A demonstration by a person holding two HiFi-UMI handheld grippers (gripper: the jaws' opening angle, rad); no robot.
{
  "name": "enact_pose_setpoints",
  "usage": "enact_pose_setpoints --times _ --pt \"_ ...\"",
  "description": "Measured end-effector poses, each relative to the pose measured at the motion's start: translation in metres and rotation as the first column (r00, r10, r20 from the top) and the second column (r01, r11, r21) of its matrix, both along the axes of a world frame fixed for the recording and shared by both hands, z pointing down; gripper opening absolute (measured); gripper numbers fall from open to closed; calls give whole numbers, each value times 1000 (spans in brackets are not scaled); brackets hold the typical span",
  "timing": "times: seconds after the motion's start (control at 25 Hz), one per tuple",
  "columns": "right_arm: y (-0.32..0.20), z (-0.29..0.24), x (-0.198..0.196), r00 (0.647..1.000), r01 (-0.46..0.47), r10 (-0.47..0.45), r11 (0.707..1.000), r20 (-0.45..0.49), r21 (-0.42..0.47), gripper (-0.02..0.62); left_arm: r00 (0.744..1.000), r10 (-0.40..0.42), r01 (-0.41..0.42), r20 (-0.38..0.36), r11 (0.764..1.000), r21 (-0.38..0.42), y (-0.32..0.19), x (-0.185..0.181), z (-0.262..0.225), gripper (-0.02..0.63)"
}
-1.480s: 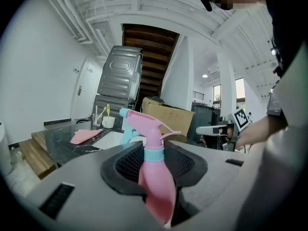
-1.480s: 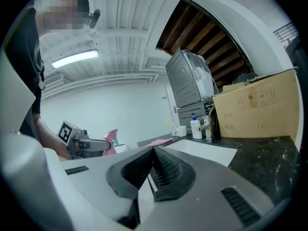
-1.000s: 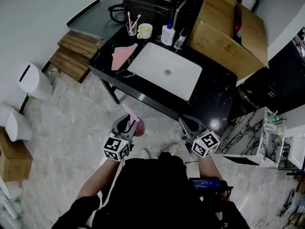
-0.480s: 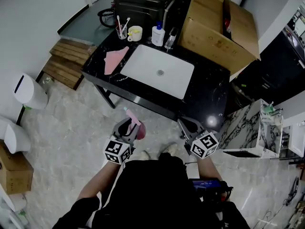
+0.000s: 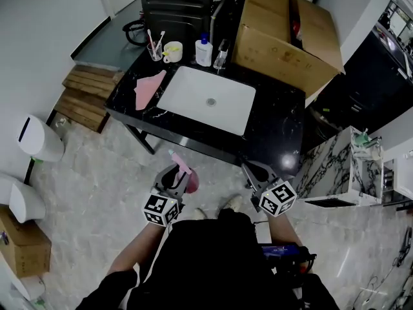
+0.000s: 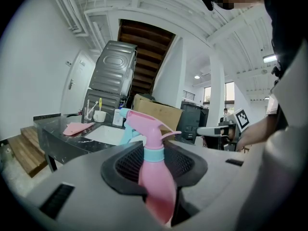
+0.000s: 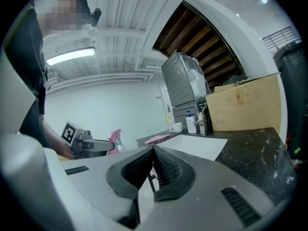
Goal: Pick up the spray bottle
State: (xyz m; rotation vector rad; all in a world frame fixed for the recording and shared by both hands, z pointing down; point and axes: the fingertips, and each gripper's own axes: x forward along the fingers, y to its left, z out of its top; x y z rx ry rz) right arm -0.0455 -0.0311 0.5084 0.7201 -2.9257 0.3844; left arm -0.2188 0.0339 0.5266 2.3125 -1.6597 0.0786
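Two grippers are held close to the person, over a pale marbled floor (image 5: 97,186).

Far left: two white rounded bins (image 5: 40,137) by the wall, with a small cardboard carton (image 5: 24,241) nearer. Slatted wooden steps (image 5: 80,99) sit at the counter's left end.

Left gripper (image 5: 175,175): the jaws pinch the spray bottle (image 6: 156,182) by its body. The bottle has a smooth pink plastic body, a pale blue collar and a pink trigger head. It is held in the air on the near side of the counter, apart from it. Nothing stands between it and the counter's edge.

Counter (image 5: 277,131): glossy black stone with white veins. On it, from the left:
- crumpled pink cloth (image 5: 147,88)
- clear cup of toothbrushes (image 5: 155,49)
- white mug (image 5: 172,50)
- white pump bottle (image 5: 204,50) with a blue cap
- rectangular white basin (image 5: 208,100), sunk in
- large brown corrugated box (image 5: 287,34) at the far right

Right gripper (image 5: 253,171): the ribbed black pads are pressed together with nothing between them, just off the counter's near edge.

Far right: a cabinet (image 5: 335,173) in white with black veining.
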Motion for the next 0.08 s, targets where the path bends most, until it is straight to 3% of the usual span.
enact_pose_setpoints --times 0.08 --pt "0 0 3 1000 -6 6 1000 2 0 26 1000 5 -5 0 1000 1 -1 3 0 137"
